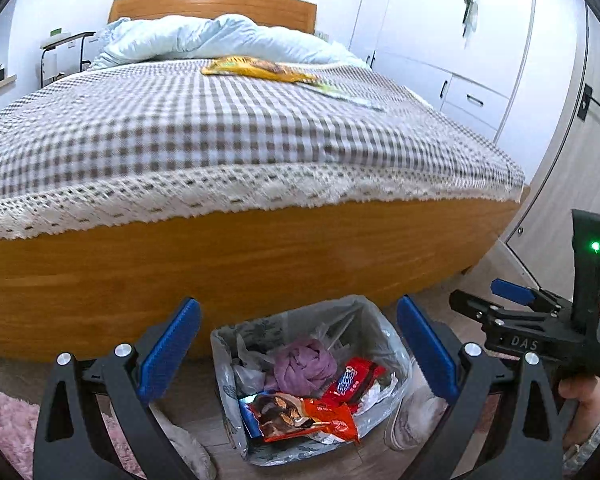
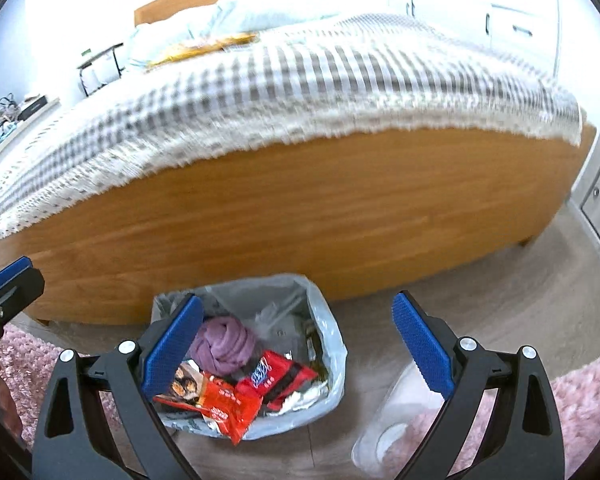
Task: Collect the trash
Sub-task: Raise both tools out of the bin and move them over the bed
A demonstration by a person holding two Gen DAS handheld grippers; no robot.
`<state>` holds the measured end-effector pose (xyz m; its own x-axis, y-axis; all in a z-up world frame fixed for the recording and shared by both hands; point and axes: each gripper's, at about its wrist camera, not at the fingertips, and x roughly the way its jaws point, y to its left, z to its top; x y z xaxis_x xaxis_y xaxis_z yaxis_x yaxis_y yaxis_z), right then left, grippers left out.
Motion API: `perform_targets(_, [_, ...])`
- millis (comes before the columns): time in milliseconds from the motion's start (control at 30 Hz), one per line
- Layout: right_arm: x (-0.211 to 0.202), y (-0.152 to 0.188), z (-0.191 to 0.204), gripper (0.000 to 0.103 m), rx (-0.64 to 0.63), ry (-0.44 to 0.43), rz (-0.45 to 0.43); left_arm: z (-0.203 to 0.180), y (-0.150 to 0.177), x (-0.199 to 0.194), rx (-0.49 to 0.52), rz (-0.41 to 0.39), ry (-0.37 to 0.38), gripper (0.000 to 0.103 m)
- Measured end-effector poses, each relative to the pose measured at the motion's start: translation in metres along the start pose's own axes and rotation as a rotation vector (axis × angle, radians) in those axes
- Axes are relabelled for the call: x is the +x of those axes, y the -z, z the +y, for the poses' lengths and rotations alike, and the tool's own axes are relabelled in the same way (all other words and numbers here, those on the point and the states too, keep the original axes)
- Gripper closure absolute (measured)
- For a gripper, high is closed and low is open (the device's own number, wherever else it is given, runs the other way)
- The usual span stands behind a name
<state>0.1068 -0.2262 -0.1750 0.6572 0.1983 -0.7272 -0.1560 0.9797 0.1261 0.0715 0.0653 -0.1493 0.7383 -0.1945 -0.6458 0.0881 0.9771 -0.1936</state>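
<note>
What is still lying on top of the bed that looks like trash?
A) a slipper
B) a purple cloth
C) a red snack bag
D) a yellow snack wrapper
D: the yellow snack wrapper lies on the checked bedspread near the pale blue quilt, while the purple cloth and the red snack bag are already down in the lined trash bin on the floor.

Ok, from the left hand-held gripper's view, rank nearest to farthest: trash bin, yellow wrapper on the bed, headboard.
1. Trash bin, on the floor just below the open left hand-held gripper.
2. Yellow wrapper, mid-bed, right of centre.
3. Headboard, at the bed's far end.
</note>
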Motion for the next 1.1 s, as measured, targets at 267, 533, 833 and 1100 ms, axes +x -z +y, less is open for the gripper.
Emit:
perform_targets(267, [-0.018, -0.011, 0.007, 0.011, -0.046, 0.0, -0.07, 0.007, -0.018, -0.025, -0.03, -0.065, 0.017, 0.008])
perform_targets(533, [-0.039, -0.027, 0.005, 0.011, -0.058, 0.008, -0.148, 0.008, -0.037, -0.035, -0.025, -0.1, 0.022, 0.008])
perform_targets(833, [-0.046, -0.06, 0.005, 0.011, -0.091, 0.009, -0.239, 0.008, -0.068, -0.035, -0.021, -0.161, 0.017, 0.008])
perform_targets(1100, [-0.04, -0.099, 0.006, 0.008, -0.122, -0.006, -0.296, 0.005, -0.107, -0.025, -0.016, -0.224, 0.032, 0.008])
